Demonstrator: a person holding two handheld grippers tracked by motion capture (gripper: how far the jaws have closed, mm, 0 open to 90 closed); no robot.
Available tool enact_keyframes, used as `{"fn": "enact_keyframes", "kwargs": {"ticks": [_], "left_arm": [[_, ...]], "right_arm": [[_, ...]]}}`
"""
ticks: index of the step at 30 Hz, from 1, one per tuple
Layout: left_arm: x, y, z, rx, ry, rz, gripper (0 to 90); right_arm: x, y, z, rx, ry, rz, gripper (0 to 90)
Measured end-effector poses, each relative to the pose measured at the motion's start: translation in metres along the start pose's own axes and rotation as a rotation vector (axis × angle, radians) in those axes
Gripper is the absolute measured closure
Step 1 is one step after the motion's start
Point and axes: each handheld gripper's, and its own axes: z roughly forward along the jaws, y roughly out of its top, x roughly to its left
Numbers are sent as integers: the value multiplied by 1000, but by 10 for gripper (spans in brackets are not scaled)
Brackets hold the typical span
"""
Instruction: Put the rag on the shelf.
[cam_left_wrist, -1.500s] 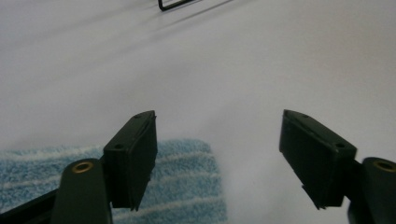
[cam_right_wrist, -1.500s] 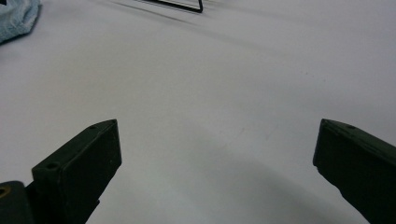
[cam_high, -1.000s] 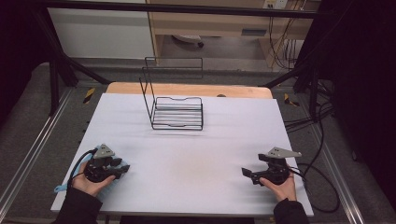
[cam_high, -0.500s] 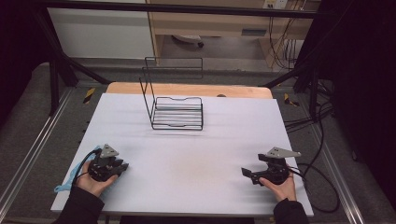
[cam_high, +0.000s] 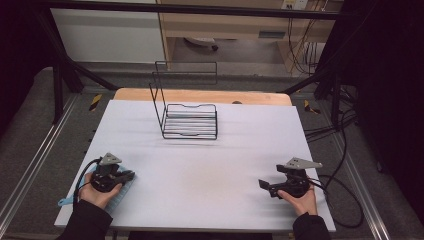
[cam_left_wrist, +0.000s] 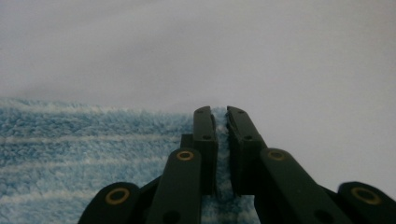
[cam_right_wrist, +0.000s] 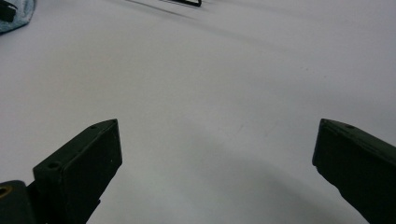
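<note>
Table (cam_high: 200, 175): a pale white-grey top that takes up the middle of the high view, with a strip of bare wood along its far edge.
Wire rack (cam_high: 190, 120): black, standing in the upper middle of the high view on the far part of the table, its tall back frame rising at its left; well apart from both grippers. One corner of it shows at the top edge of the right gripper view (cam_right_wrist: 187, 2).
Blue towel (cam_high: 117, 192): lower left of the high view, lying flat on the table under and beside the left gripper; in the left gripper view (cam_left_wrist: 93, 154) its striped pile covers the lower left of the frame.
Left gripper (cam_high: 125, 176): lower left of the high view, held in the person's left hand (cam_high: 97, 192); its fingers (cam_left_wrist: 205, 140) are closed on a fold of the blue towel, which shows in the narrow slit between them.
Right gripper (cam_high: 263, 184): lower right of the high view, held in the right hand (cam_high: 300, 197); its fingers (cam_right_wrist: 84, 163) stand wide apart over bare table, nothing between them.
In the way: nothing lies between either gripper and the wire rack.
</note>
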Motion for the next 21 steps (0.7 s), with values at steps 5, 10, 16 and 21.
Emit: {"fn": "enact_keyframes", "kwargs": {"ticks": [5, 10, 16, 21], "left_arm": [[0, 1, -4, -34, -16, -34, 829], [-6, 4, -5, -61, -32, -52, 829], [-19, 9, -3, -89, -54, -47, 828], [-32, 15, 1, -107, -71, -37, 828]], "right_arm": [[0, 0, 0, -1, 0, 3, 19], [0, 0, 0, -1, -1, -1, 19], [0, 0, 0, -1, -1, 1, 20], [0, 0, 1, -1, -3, -1, 20]]}}
